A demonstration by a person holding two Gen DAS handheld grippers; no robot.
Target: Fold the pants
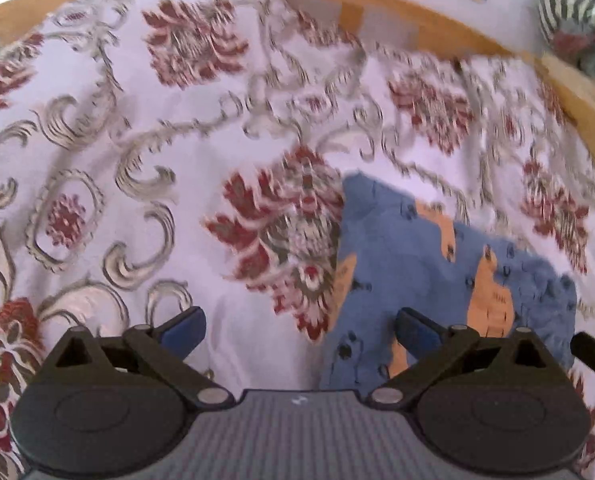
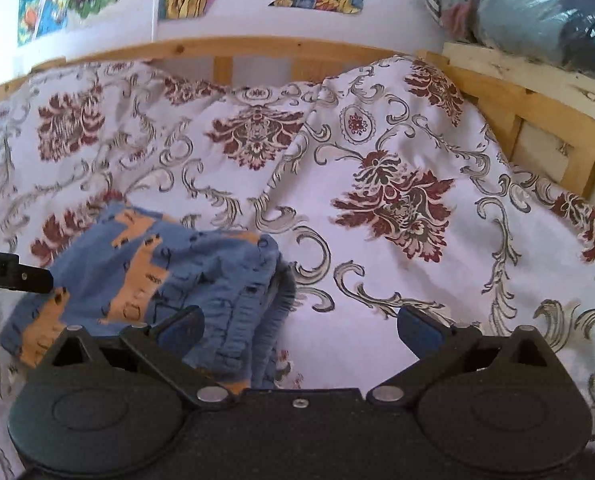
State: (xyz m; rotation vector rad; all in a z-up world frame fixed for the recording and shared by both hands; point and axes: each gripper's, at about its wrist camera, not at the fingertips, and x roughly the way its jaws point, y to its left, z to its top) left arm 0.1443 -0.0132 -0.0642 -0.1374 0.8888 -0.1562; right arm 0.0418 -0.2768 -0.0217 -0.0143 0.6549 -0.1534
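White lettering "bot.AI" (cut off at the frame's left edge) marks the left gripper [image 2: 15, 276] beside the blue pants [image 2: 145, 276] lying lower left on the floral bedspread [image 2: 417, 272], both grippers spread, the right gripper [image 2: 299, 330] empty.

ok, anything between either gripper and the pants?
Nothing visible. The blue pants lie bunched on the floral bedspread, right in front of the open left gripper and open right gripper, with only bare bedspread around them.
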